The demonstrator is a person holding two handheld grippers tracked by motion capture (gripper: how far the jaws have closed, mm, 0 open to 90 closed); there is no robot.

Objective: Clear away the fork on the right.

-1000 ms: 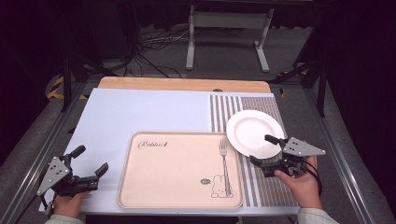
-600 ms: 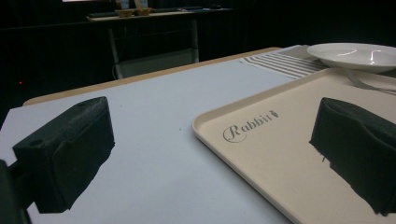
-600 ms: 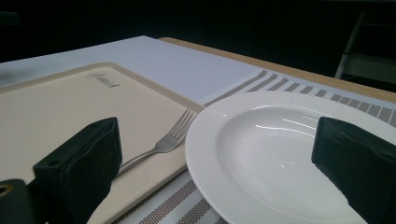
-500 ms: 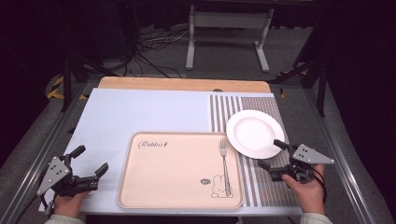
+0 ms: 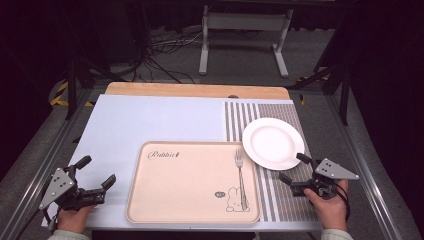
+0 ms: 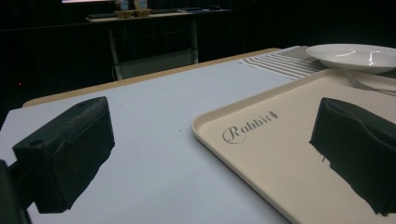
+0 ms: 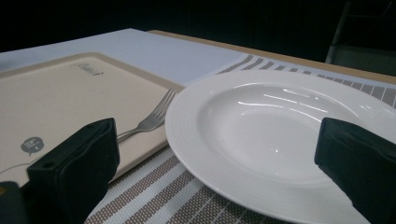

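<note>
A white plate (image 5: 273, 143) lies on the striped mat (image 5: 280, 195) at the right, its rim overlapping the beige tray (image 5: 190, 185). A fork (image 5: 240, 175) rests along the tray's right side. My right gripper (image 5: 295, 169) is open just below the plate's near edge, low over the mat; in the right gripper view the plate (image 7: 285, 135) lies between the jaws and the fork (image 7: 149, 119) to the left. My left gripper (image 5: 96, 172) stands open at the table's front left corner, facing the tray (image 6: 280, 154), with nothing between its jaws.
A pale blue cover (image 5: 150, 125) spreads over the left and middle of the table, with a wooden strip (image 5: 195, 90) along the far edge. Metal rails run down both sides. A stand (image 5: 240, 35) and cables sit on the floor beyond.
My right gripper has drawn back toward the person from the plate's near rim, down along the striped mat. The left gripper has stayed put.
</note>
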